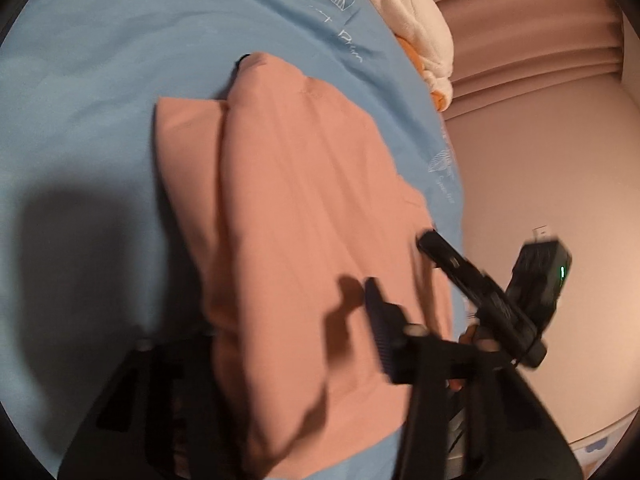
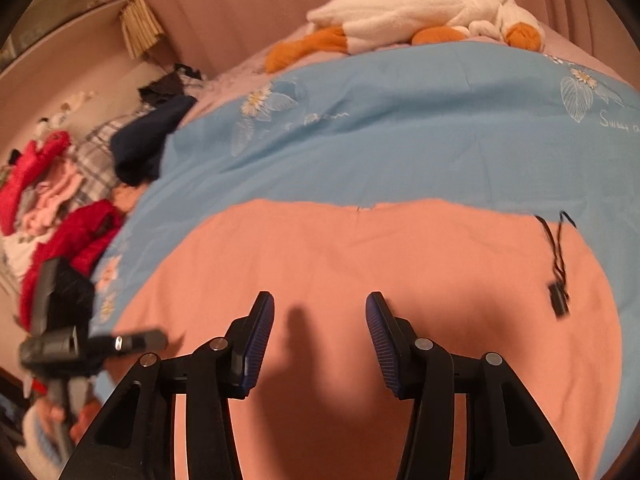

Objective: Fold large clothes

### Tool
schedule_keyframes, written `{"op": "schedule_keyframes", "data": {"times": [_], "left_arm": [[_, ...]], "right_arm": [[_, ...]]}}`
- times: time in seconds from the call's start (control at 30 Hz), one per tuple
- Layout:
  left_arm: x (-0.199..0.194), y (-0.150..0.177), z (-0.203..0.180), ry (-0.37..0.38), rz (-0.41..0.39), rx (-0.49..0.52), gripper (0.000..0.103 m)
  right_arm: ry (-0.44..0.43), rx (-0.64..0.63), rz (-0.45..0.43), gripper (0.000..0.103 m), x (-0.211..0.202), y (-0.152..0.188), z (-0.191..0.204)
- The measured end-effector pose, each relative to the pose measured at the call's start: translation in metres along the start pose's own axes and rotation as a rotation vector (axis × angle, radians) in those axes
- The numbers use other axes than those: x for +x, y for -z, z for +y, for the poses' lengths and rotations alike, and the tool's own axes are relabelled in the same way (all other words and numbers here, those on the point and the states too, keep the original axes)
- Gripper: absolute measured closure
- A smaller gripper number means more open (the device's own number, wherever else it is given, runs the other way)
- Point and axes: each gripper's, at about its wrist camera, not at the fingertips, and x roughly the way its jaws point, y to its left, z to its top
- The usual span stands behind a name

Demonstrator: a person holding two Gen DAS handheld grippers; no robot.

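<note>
A salmon-pink garment (image 1: 304, 208) lies folded on the blue bedspread (image 1: 88, 112). In the left wrist view only the right finger (image 1: 380, 320) of my left gripper shows clearly over the garment; the left one is hidden behind cloth and blur. My right gripper (image 1: 472, 272) shows there at the bed's right edge. In the right wrist view my right gripper (image 2: 320, 320) is open and empty just above the pink garment (image 2: 360, 264). My left gripper (image 2: 100, 340) appears blurred at the left.
A white and orange plush toy (image 2: 420, 16) lies at the head of the bed. A pile of red, navy and plaid clothes (image 2: 72, 200) sits at the bed's left side. A black tag on a cord (image 2: 558, 300) lies on the garment. Pink curtains (image 1: 540, 32) hang beside the bed.
</note>
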Motion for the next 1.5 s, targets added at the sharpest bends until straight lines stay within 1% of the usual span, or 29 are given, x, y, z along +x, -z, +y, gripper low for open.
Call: {"op": "schedule_keyframes", "data": {"times": [0.03, 0.07, 0.1, 0.13, 0.2, 0.27, 0.33, 0.4, 0.47, 0.5, 0.57, 0.67, 0.7, 0.77, 0.87, 0.97, 1.03, 1.1, 1.13, 1.2, 1.27, 1.3, 1.33, 1.37, 1.4, 1.47, 1.5], "left_arm": [[0.0, 0.001, 0.0, -0.017, -0.002, 0.012, 0.078], [-0.002, 0.002, -0.001, -0.035, -0.006, 0.025, 0.078], [-0.003, 0.003, -0.002, -0.044, -0.011, 0.034, 0.081], [-0.004, 0.004, -0.005, -0.058, -0.016, 0.053, 0.084], [-0.003, 0.005, -0.013, -0.093, -0.021, 0.093, 0.084], [-0.004, 0.005, -0.02, -0.118, -0.018, 0.121, 0.085], [-0.004, 0.004, -0.024, -0.129, -0.02, 0.143, 0.086], [-0.006, 0.004, -0.029, -0.14, -0.027, 0.166, 0.086], [-0.007, 0.004, -0.033, -0.151, -0.033, 0.183, 0.087], [-0.008, 0.005, -0.035, -0.156, -0.035, 0.19, 0.087], [-0.008, 0.005, -0.037, -0.167, -0.038, 0.196, 0.087], [-0.01, 0.006, -0.043, -0.182, -0.042, 0.21, 0.087], [-0.01, 0.006, -0.045, -0.184, -0.044, 0.213, 0.087], [-0.008, 0.005, -0.05, -0.191, -0.042, 0.217, 0.087], [-0.006, 0.005, -0.063, -0.216, -0.042, 0.242, 0.088], [-0.007, 0.005, -0.082, -0.233, -0.052, 0.267, 0.089], [-0.007, 0.005, -0.099, -0.242, -0.06, 0.293, 0.089], [-0.006, 0.009, -0.124, -0.252, -0.065, 0.347, 0.089], [-0.003, 0.012, -0.138, -0.266, -0.064, 0.382, 0.089], [0.007, 0.019, -0.162, -0.288, -0.056, 0.446, 0.089], [0.021, 0.024, -0.181, -0.28, -0.028, 0.482, 0.089], [0.03, 0.028, -0.191, -0.274, -0.011, 0.501, 0.089], [0.039, 0.033, -0.201, -0.274, 0.003, 0.523, 0.089], [0.047, 0.037, -0.209, -0.277, 0.011, 0.544, 0.089], [0.056, 0.043, -0.219, -0.286, 0.019, 0.576, 0.089], [0.074, 0.052, -0.233, -0.305, 0.039, 0.628, 0.089], [0.085, 0.058, -0.239, -0.311, 0.057, 0.655, 0.089]], "right_arm": [[0.025, 0.004, 0.022, 0.078, 0.006, 0.0, -0.001], [0.059, -0.001, 0.064, 0.082, 0.019, 0.002, -0.001], [0.085, -0.014, 0.098, 0.09, 0.029, 0.005, 0.0], [0.101, -0.028, 0.119, 0.091, 0.035, 0.008, 0.001], [0.122, -0.061, 0.123, 0.092, 0.035, 0.012, 0.004], [0.12, -0.061, 0.135, 0.092, 0.025, 0.013, 0.006], [0.083, -0.073, 0.114, 0.092, 0.005, 0.018, 0.011], [0.039, -0.092, 0.074, 0.092, -0.02, 0.027, 0.017], [-0.009, -0.106, 0.038, 0.092, -0.048, 0.043, 0.025], [-0.03, -0.106, 0.035, 0.092, -0.057, 0.053, 0.028], [-0.034, -0.125, 0.037, 0.092, -0.067, 0.073, 0.033], [-0.012, -0.167, 0.077, 0.092, -0.06, 0.101, 0.043], [0.004, -0.18, 0.092, 0.092, -0.053, 0.107, 0.047], [0.024, -0.184, 0.106, 0.092, -0.04, 0.112, 0.043], [0.001, -0.166, 0.075, 0.092, -0.031, 0.111, 0.037], [0.002, -0.171, 0.08, 0.092, -0.034, 0.108, 0.039], [-0.033, -0.156, 0.085, 0.092, -0.038, 0.1, 0.036], [-0.123, -0.078, 0.056, 0.092, -0.057, 0.097, 0.019], [-0.147, -0.039, 0.035, 0.092, -0.064, 0.098, 0.01], [-0.199, 0.088, -0.025, 0.089, -0.081, 0.094, -0.02], [-0.255, 0.23, -0.071, 0.088, -0.089, 0.088, -0.053], [-0.288, 0.314, -0.09, 0.085, -0.093, 0.087, -0.073], [-0.312, 0.38, -0.104, 0.078, -0.095, 0.087, -0.089], [-0.327, 0.43, -0.119, 0.074, -0.097, 0.088, -0.1], [-0.352, 0.49, -0.143, 0.067, -0.1, 0.09, -0.114], [-0.414, 0.584, -0.175, 0.066, -0.101, 0.095, -0.134], [-0.46, 0.642, -0.196, 0.065, -0.101, 0.098, -0.146]]}}
